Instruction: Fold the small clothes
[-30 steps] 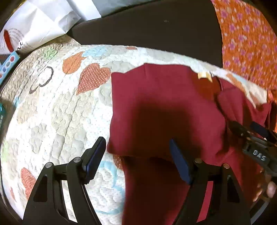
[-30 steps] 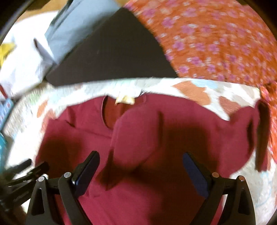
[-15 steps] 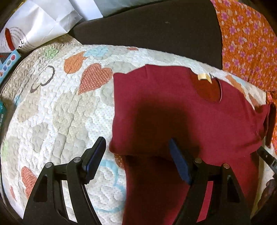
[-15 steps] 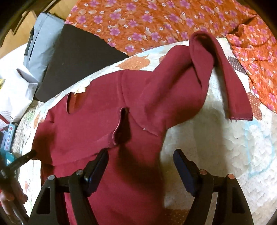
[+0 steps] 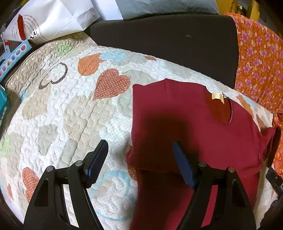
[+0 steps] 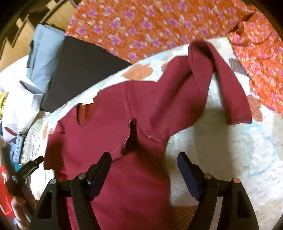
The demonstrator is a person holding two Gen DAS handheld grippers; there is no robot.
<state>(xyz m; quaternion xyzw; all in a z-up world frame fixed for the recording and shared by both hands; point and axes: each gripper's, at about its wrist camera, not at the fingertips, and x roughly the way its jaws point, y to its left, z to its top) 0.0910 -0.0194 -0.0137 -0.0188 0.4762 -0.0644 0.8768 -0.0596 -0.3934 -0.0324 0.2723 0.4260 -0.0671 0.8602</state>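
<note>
A small dark red long-sleeved top (image 5: 185, 123) lies on a quilt with heart patches (image 5: 70, 115). Its left sleeve is folded in across the chest, and a tan label (image 5: 217, 97) shows at the neck. In the right wrist view the top (image 6: 109, 123) has its right sleeve (image 6: 221, 74) lying out to the right, bunched and twisted. My left gripper (image 5: 139, 162) is open and empty, hovering over the top's left edge. My right gripper (image 6: 144, 169) is open and empty above the top's body, near the right armpit.
A black cushion (image 5: 168, 44) and a grey pillow (image 5: 164, 7) lie behind the quilt. Orange flowered cloth (image 6: 150, 26) lies at the back right. White paper bags (image 5: 53, 19) and a blue box (image 5: 14, 53) sit at the left.
My right gripper has let go of the left sleeve, which now lies folded across the chest, and has swung to the right side of the top. The left gripper has hardly moved.
</note>
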